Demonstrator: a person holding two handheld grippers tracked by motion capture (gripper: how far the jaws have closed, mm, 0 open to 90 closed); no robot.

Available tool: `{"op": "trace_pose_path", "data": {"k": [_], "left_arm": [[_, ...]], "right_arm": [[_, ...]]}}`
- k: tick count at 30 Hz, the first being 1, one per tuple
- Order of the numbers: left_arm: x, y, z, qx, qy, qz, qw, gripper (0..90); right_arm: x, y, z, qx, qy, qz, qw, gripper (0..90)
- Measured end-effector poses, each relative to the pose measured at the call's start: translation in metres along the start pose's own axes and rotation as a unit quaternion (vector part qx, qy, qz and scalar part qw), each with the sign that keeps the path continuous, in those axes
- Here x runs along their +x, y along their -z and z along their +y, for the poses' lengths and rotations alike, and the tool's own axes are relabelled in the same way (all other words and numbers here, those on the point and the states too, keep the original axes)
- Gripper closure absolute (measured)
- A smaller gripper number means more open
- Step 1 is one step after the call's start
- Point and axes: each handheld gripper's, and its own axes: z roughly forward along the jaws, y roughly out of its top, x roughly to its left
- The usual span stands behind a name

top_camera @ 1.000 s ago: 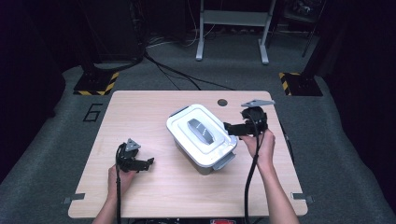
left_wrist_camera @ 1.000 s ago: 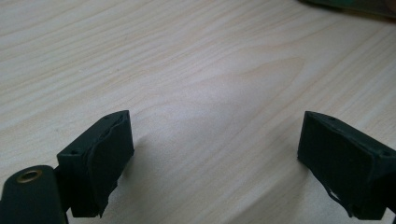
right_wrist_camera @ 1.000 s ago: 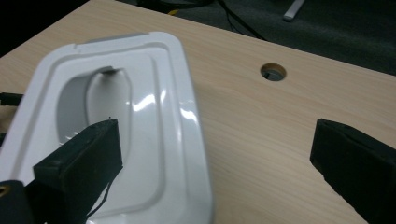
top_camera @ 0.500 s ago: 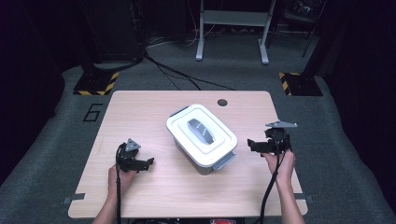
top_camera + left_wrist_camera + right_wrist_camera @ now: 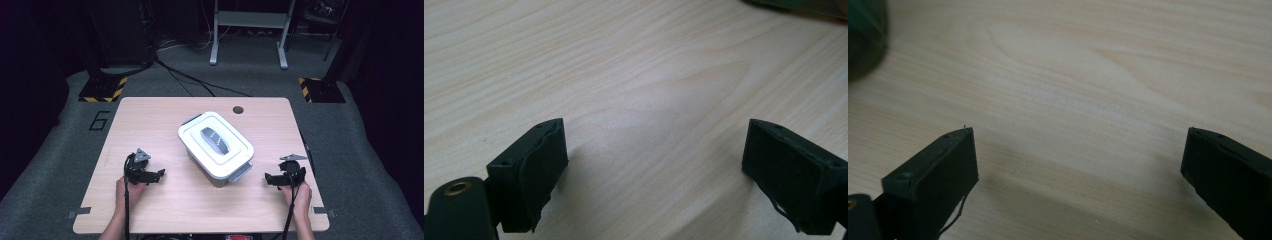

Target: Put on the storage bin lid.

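Both tools rest low on the bench (image 5: 165, 210), jaws wide and empty: left tool (image 5: 161, 173) at eight o'clock, right tool (image 5: 267, 178) at four. At centre sits the white lidded plastic container (image 5: 216, 144): probably rigid, light, smooth-sided. The grey side latches (image 5: 240, 172) seem the surest hold.

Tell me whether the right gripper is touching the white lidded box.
Apart. The high view shows bare table between the right gripper and the white lidded box; the right gripper view shows open jaws over wood.
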Motion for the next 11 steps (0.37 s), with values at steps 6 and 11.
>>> {"op": "trace_pose_path", "data": {"k": [6, 11], "left_arm": [[0.0, 0.0, 0.0, 0.0, 0.0, 0.0, 1.0, 10.8], [0.0, -0.001, 0.0, -0.005, 0.002, 0.002, 1.0, 11.1]], "right_arm": [[-0.001, -0.006, -0.01, -0.045, 0.008, -0.011, 0.9989, 0.0], [-0.001, -0.006, -0.013, -0.052, 0.011, -0.011, 0.9985, 0.0]]}}
